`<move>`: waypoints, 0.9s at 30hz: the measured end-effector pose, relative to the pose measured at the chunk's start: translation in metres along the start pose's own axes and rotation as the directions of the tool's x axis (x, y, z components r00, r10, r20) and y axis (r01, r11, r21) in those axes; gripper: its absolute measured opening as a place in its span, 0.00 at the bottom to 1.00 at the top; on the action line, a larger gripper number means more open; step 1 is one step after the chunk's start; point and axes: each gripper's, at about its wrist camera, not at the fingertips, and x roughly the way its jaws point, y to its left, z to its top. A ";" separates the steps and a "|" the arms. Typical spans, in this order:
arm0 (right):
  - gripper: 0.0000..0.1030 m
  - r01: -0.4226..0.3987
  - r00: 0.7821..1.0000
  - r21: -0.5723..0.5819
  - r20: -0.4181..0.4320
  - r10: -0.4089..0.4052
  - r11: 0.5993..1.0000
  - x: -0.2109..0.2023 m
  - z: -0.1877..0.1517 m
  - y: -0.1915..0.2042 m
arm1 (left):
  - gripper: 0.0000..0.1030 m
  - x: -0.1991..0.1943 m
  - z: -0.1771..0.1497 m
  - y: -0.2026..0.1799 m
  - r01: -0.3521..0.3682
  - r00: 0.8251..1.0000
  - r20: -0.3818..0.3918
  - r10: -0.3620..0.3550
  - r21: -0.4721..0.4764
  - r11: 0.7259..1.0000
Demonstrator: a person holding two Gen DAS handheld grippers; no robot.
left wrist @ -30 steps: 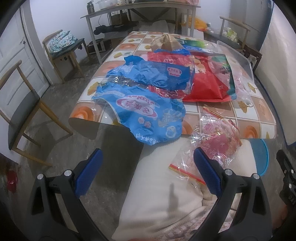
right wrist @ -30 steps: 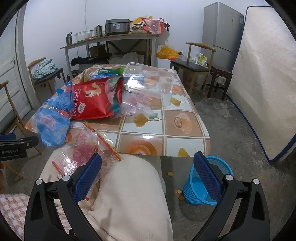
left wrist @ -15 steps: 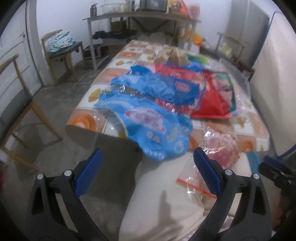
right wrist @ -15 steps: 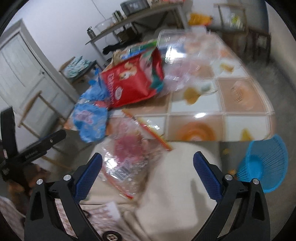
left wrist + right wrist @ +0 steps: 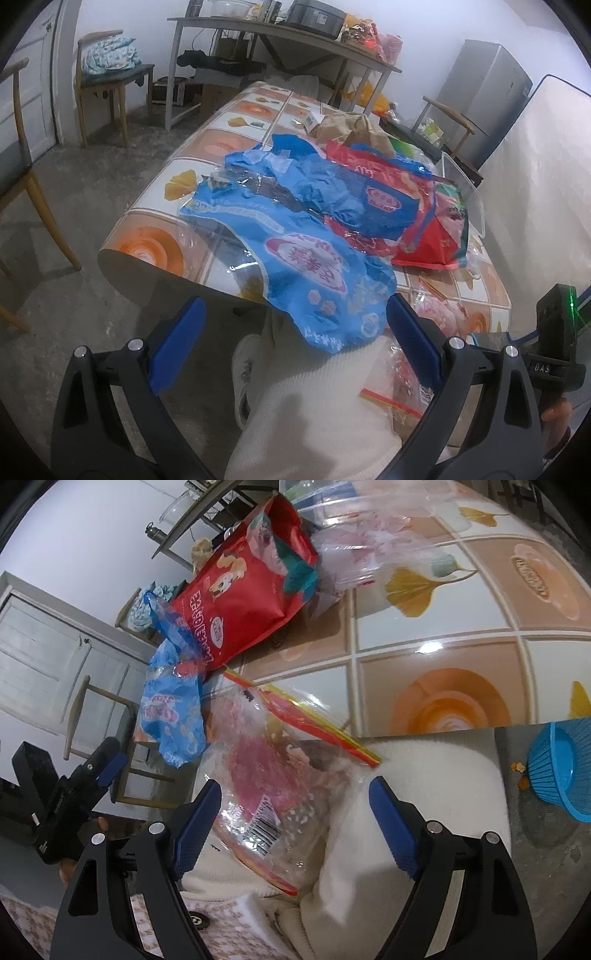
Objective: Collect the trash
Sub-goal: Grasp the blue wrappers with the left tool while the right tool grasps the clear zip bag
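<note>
Snack wrappers lie on the tiled table (image 5: 229,147). A blue bag (image 5: 306,273) hangs over the near edge, a second blue wrapper (image 5: 343,188) and a red bag (image 5: 436,236) lie behind it. My left gripper (image 5: 291,339) is open and empty, just below the blue bag's hanging end. A clear zip bag with pink contents (image 5: 273,775) lies over the table's edge onto my lap. My right gripper (image 5: 295,827) is open, its jaws on either side of that bag's lower part. The red bag (image 5: 247,587) and blue bag (image 5: 173,716) show further off.
A blue basket (image 5: 561,768) stands on the floor at the right, with crumbs beside it. A clear plastic container (image 5: 369,535) sits on the far table. Wooden chairs (image 5: 22,192) stand at the left. My white-trousered legs (image 5: 314,417) are below the grippers.
My right gripper has tilted and dropped toward the clear zip bag, which now lies between its jaws. My left gripper has swung left and closer to the blue bag's hanging end.
</note>
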 end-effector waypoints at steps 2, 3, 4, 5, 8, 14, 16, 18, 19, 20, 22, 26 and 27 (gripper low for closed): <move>0.78 -0.001 1.000 -0.005 -0.016 0.001 1.000 0.001 0.000 0.002 | 0.92 0.004 0.002 0.004 -0.002 1.000 0.002 0.002 -0.002 1.000; 0.78 -0.006 1.000 -0.008 -0.027 0.005 1.000 0.003 0.001 0.003 | 0.92 0.005 0.002 0.004 0.000 1.000 0.003 0.000 -0.002 1.000; 0.78 -0.010 0.999 -0.008 -0.034 0.009 1.000 0.004 0.001 0.004 | 0.92 0.007 0.003 0.005 0.002 1.000 0.001 -0.002 -0.001 1.000; 0.78 -0.020 0.999 -0.005 -0.046 0.020 1.000 0.007 0.002 0.005 | 0.92 0.008 0.003 0.006 0.005 1.000 -0.001 -0.005 0.000 1.000; 0.78 -0.048 0.997 0.012 -0.068 0.049 0.999 0.013 0.003 0.003 | 0.92 0.013 0.004 0.011 0.022 1.000 -0.009 -0.022 -0.006 1.000; 0.78 -0.086 0.993 0.036 -0.077 0.089 0.996 0.019 0.008 0.000 | 0.89 0.025 0.013 0.014 0.026 0.999 -0.018 -0.026 0.007 1.000; 0.78 -0.083 0.993 0.034 -0.079 0.086 0.996 0.021 0.009 0.000 | 0.81 0.030 0.018 0.017 0.035 0.999 -0.030 -0.035 -0.006 0.999; 0.75 -0.080 0.994 0.028 -0.078 0.082 0.996 0.021 0.009 0.002 | 0.73 0.038 0.023 0.018 0.023 0.998 -0.051 -0.024 -0.019 1.000; 0.71 -0.071 0.994 0.027 -0.081 0.073 0.997 0.023 0.010 0.003 | 0.72 0.044 0.025 0.019 0.007 0.998 -0.060 -0.008 -0.022 1.000; 0.70 -0.066 0.994 0.027 -0.082 0.068 0.997 0.025 0.010 0.003 | 0.68 0.047 0.027 0.020 -0.002 0.998 -0.063 0.000 -0.025 1.000; 0.61 -0.053 0.995 0.027 -0.085 0.055 0.998 0.027 0.011 0.002 | 0.62 0.055 0.032 0.021 -0.040 0.997 -0.065 0.038 -0.030 0.999; 0.49 -0.049 0.993 0.026 -0.105 0.052 0.998 0.032 0.015 0.003 | 0.42 0.060 0.036 0.018 -0.099 0.993 -0.059 0.099 -0.004 0.995; 0.45 -0.056 0.992 0.026 -0.112 0.059 0.998 0.034 0.015 0.003 | 0.34 0.060 0.037 0.017 -0.105 0.993 -0.060 0.105 0.001 0.994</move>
